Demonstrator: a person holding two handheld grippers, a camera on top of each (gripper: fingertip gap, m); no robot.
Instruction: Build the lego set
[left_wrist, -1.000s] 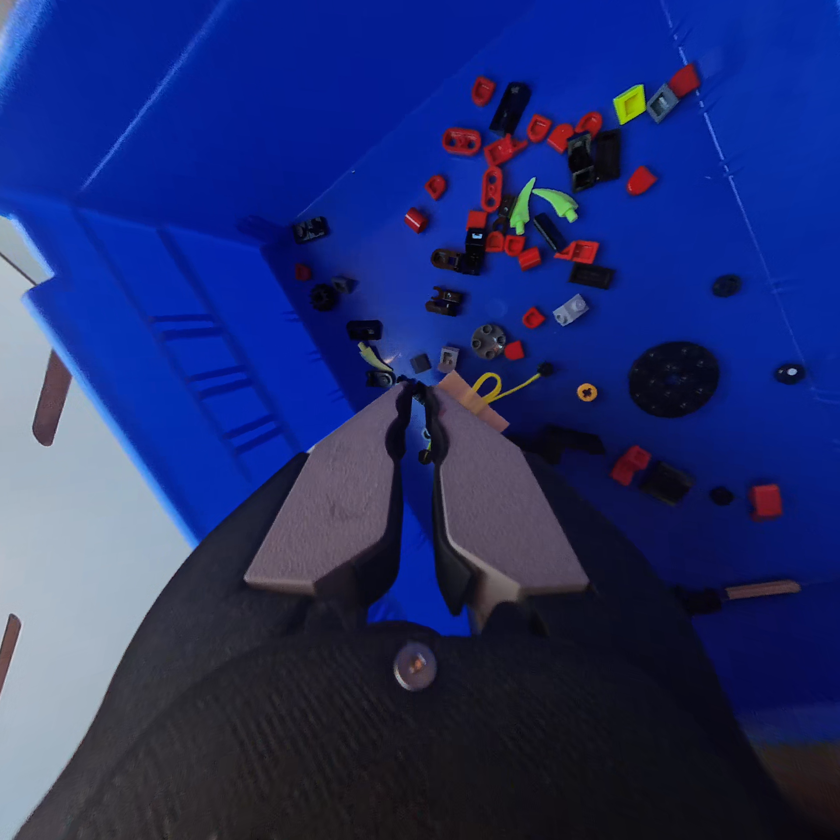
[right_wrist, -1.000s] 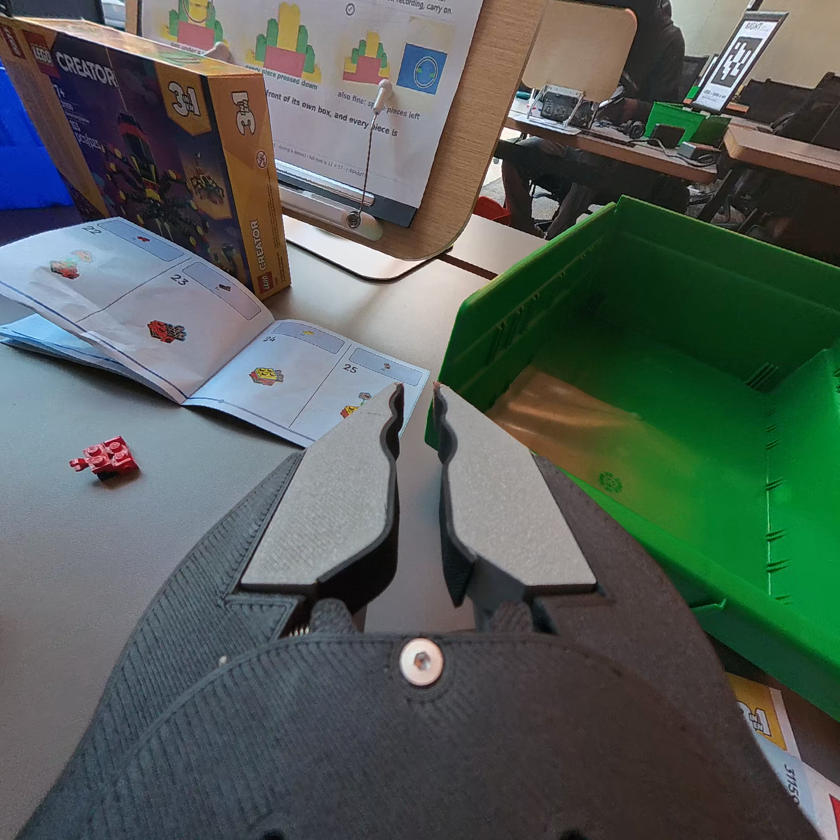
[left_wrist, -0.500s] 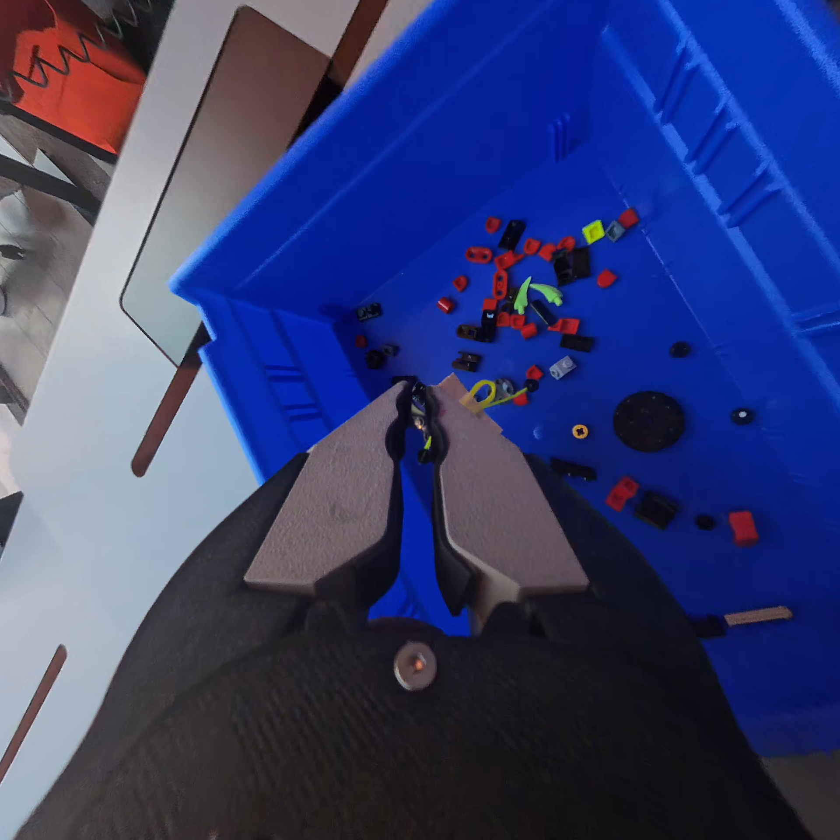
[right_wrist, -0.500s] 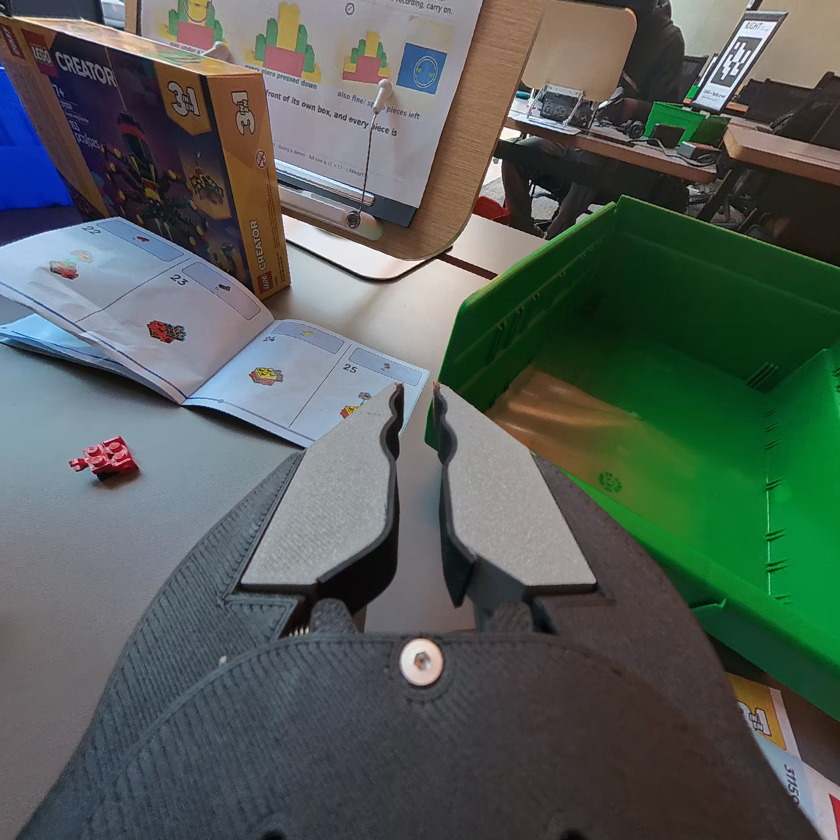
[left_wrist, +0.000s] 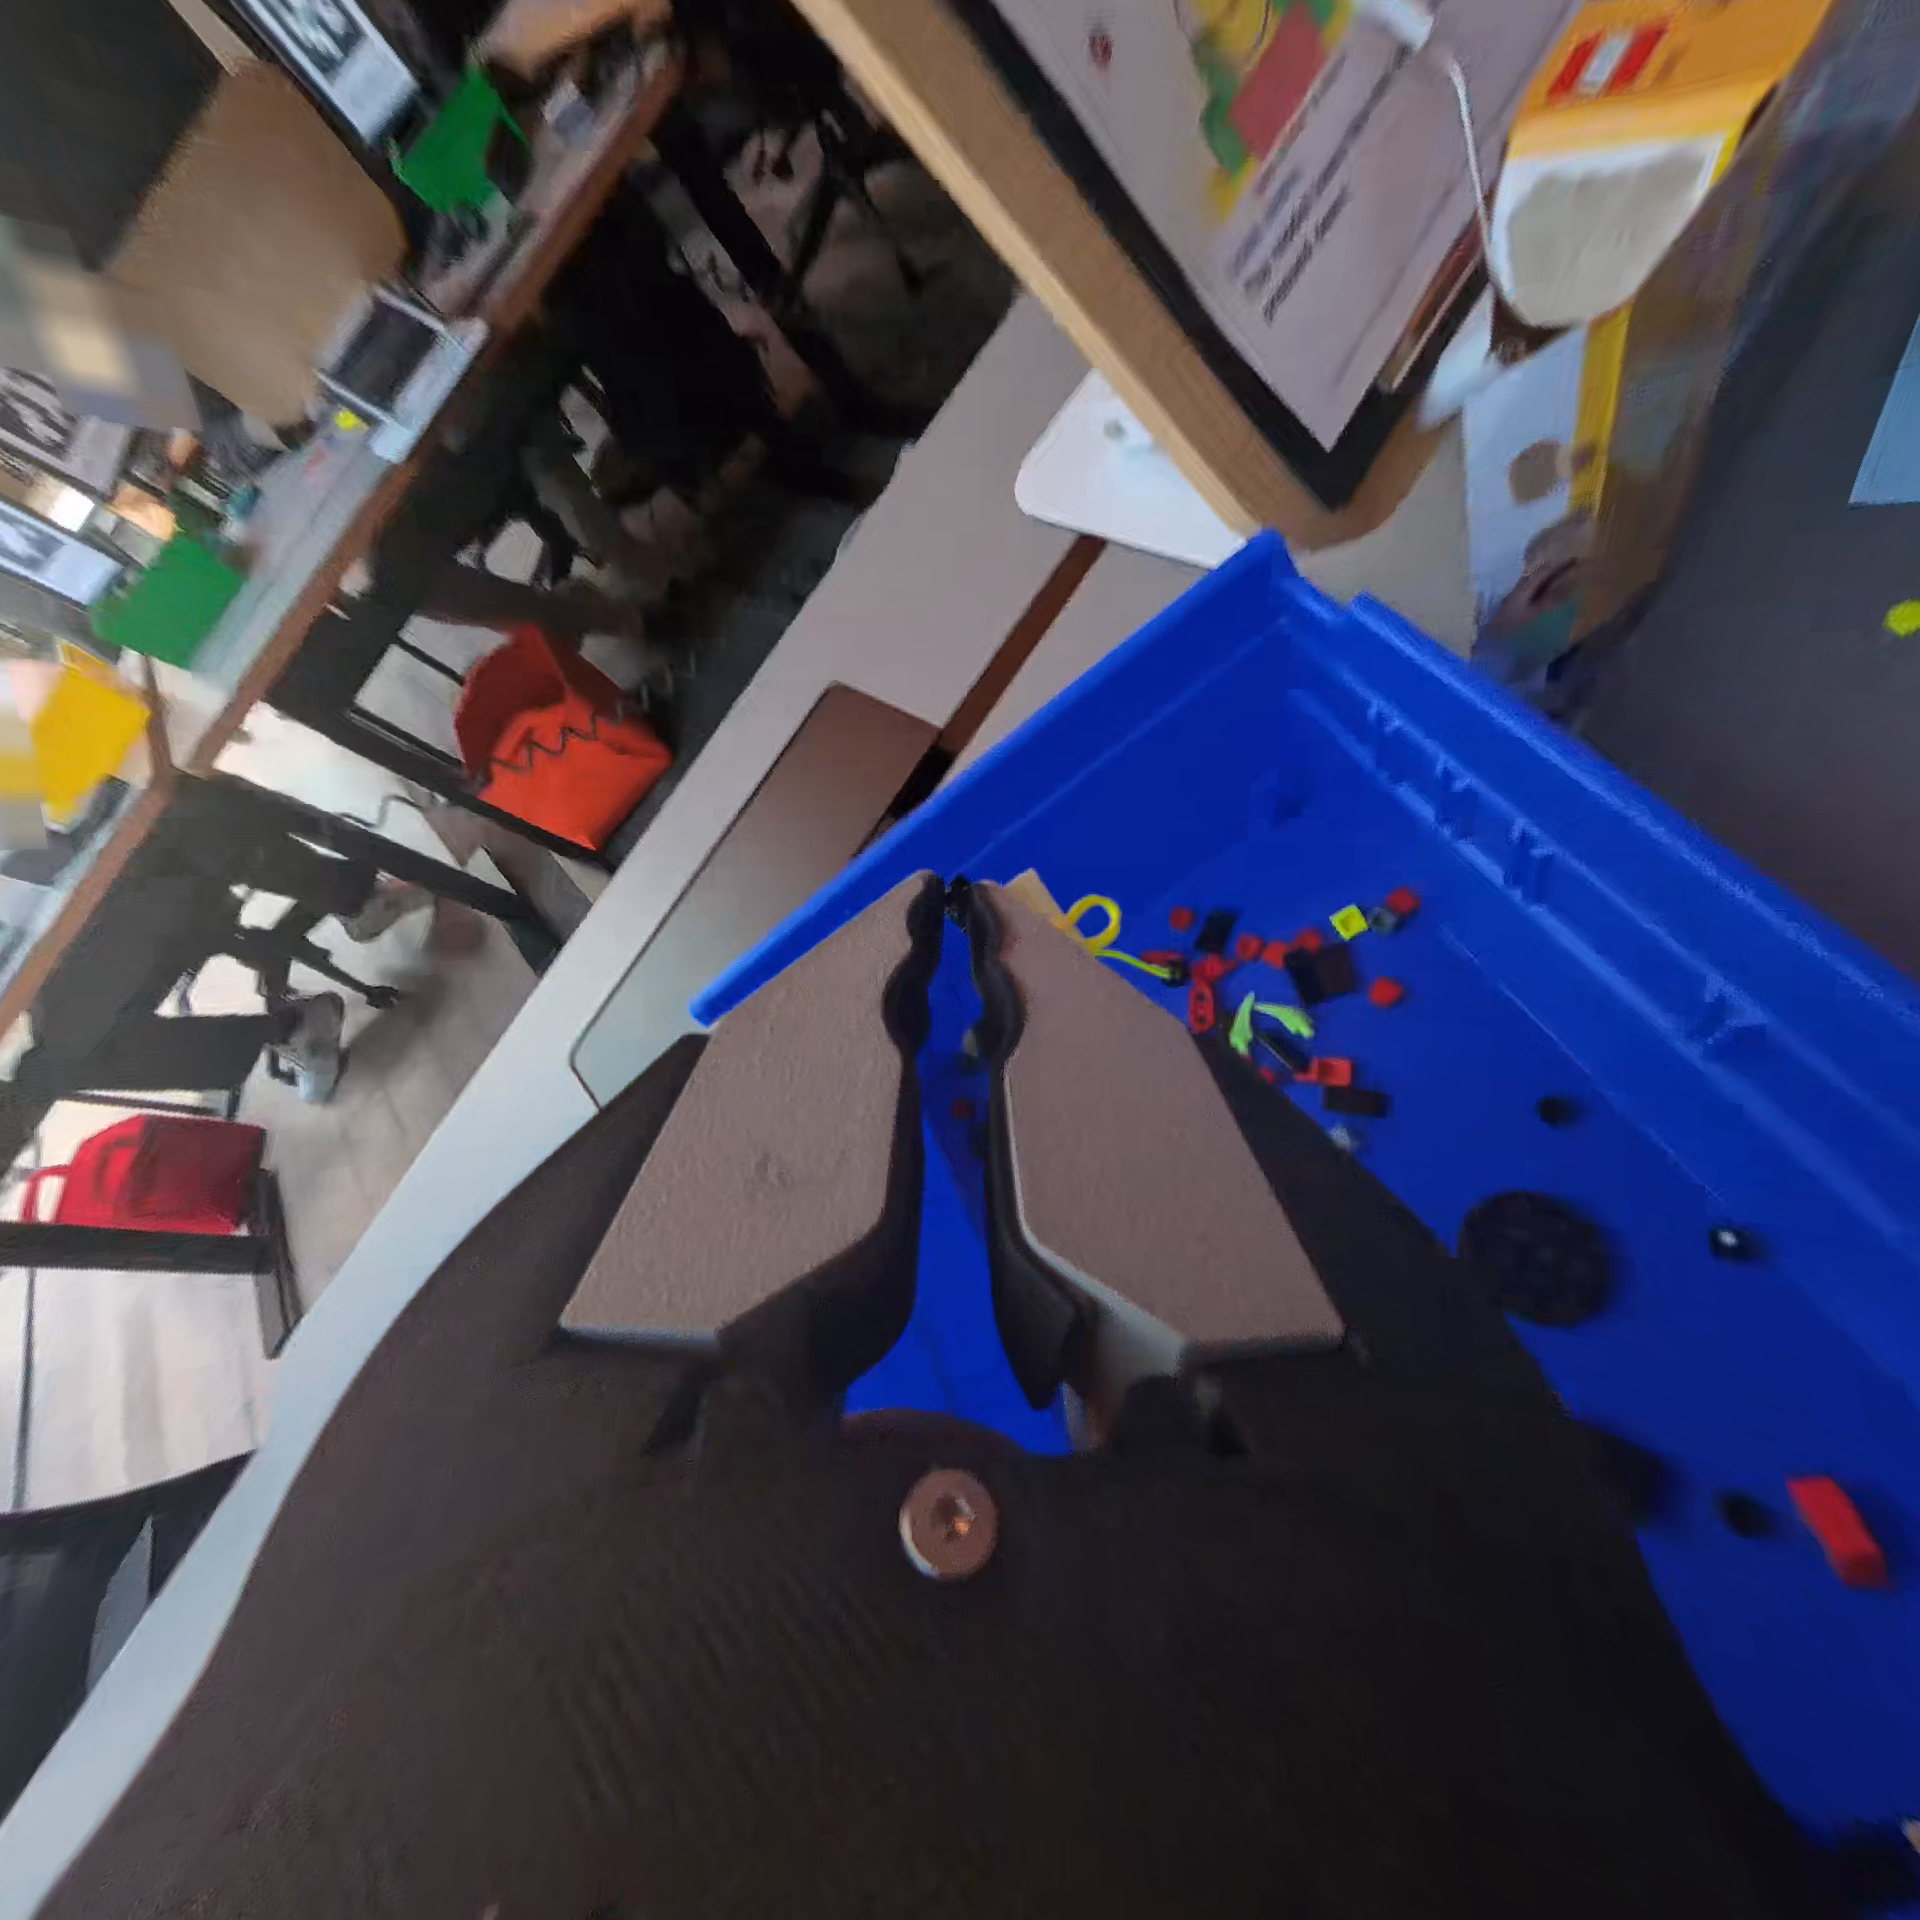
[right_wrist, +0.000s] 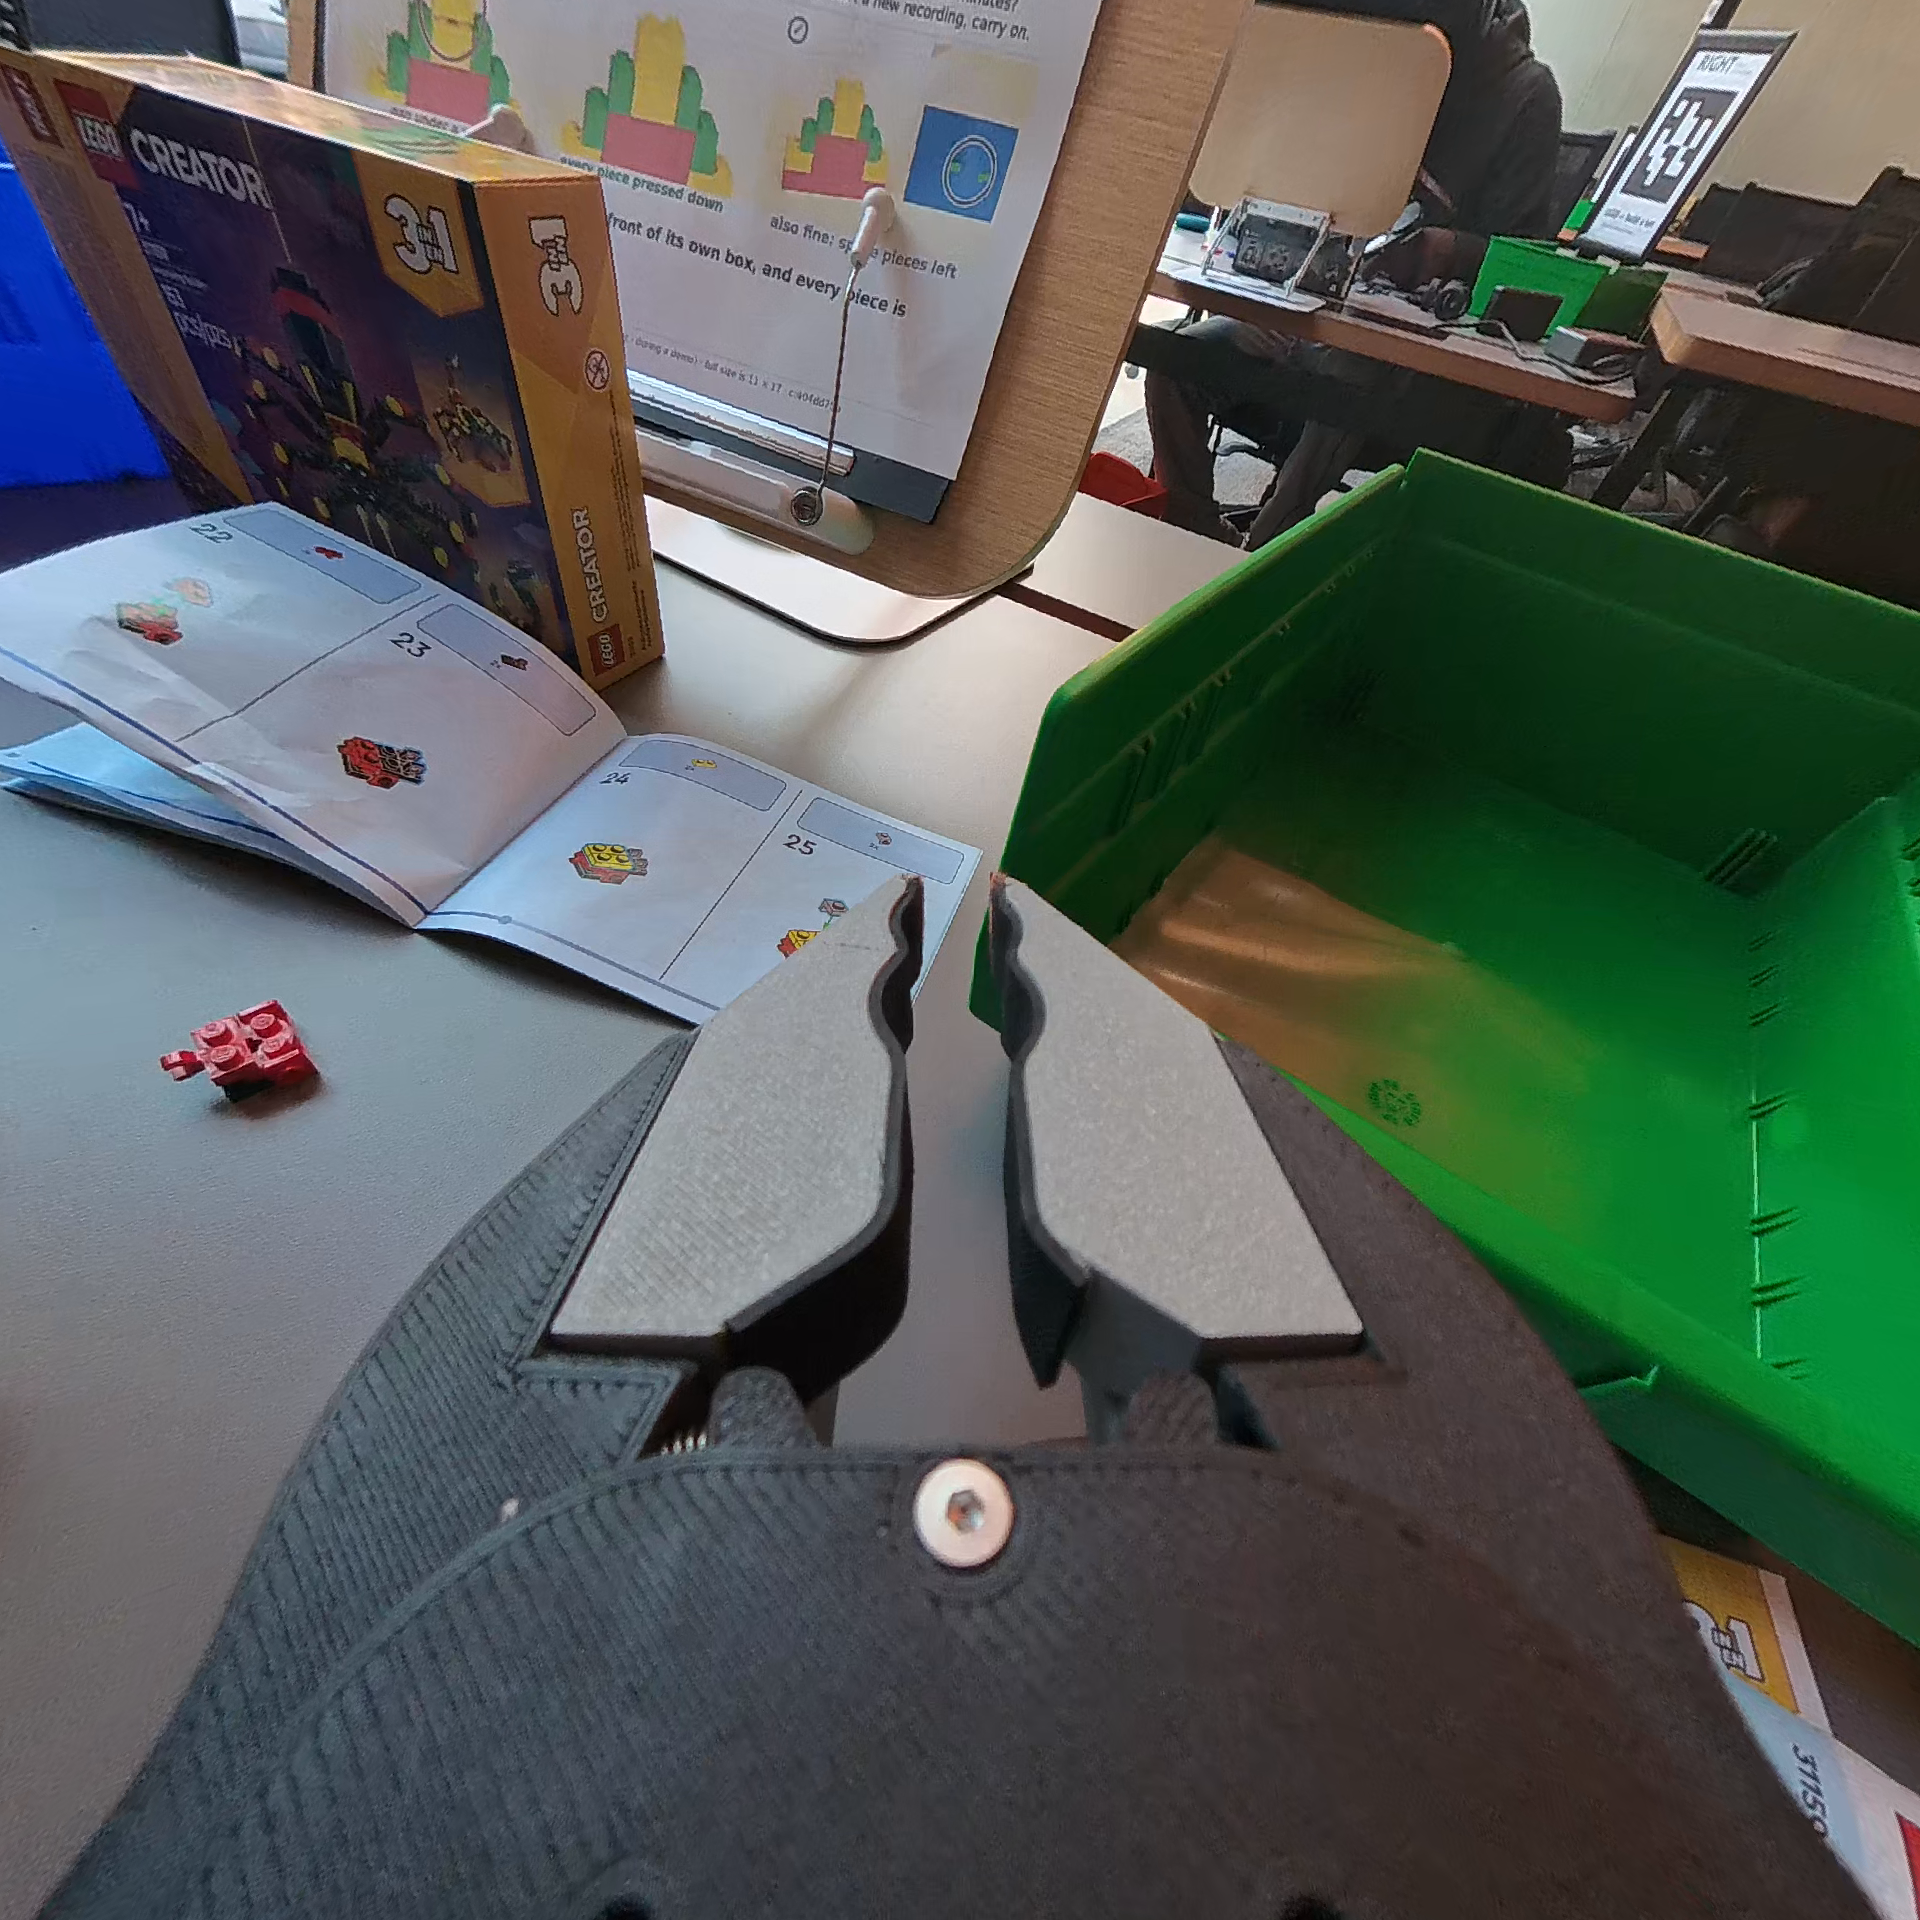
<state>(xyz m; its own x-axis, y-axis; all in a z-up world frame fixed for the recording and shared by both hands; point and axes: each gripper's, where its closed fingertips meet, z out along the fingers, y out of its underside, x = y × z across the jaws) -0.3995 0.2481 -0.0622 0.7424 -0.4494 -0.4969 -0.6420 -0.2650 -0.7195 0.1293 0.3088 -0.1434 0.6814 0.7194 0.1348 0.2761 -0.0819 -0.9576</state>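
Note:
My left gripper (left_wrist: 956, 899) is raised above the near corner of the blue bin (left_wrist: 1558, 883), shut on a small dark lego piece that shows only as a sliver between the tips. Loose red, black and lime pieces (left_wrist: 1278, 997) and a black round plate (left_wrist: 1536, 1257) lie on the bin floor. My right gripper (right_wrist: 951, 894) hovers over the grey table, its jaws a narrow gap apart with nothing between them. A small red lego assembly (right_wrist: 249, 1044) sits on the table to its left. The open instruction booklet (right_wrist: 416, 748) lies behind it.
The lego box (right_wrist: 343, 343) stands behind the booklet. A green bin (right_wrist: 1558, 935) sits right of my right gripper. A wooden board with a printed sheet (right_wrist: 831, 208) stands at the table's back. Other desks, chairs and a seated person are beyond. The tips of one gripper are about 55 cm away from the tips of the other. My right gripper is the nearer one to the small red lego assembly (right_wrist: 249, 1044): about 15 cm, against 45 cm. Between my left fingertips and the black round plate (left_wrist: 1536, 1257) there is roughly 15 cm.
My left gripper has lifted out of the blue bin and tilted up, carrying the small piece; the view is motion-blurred. The right gripper has not moved.

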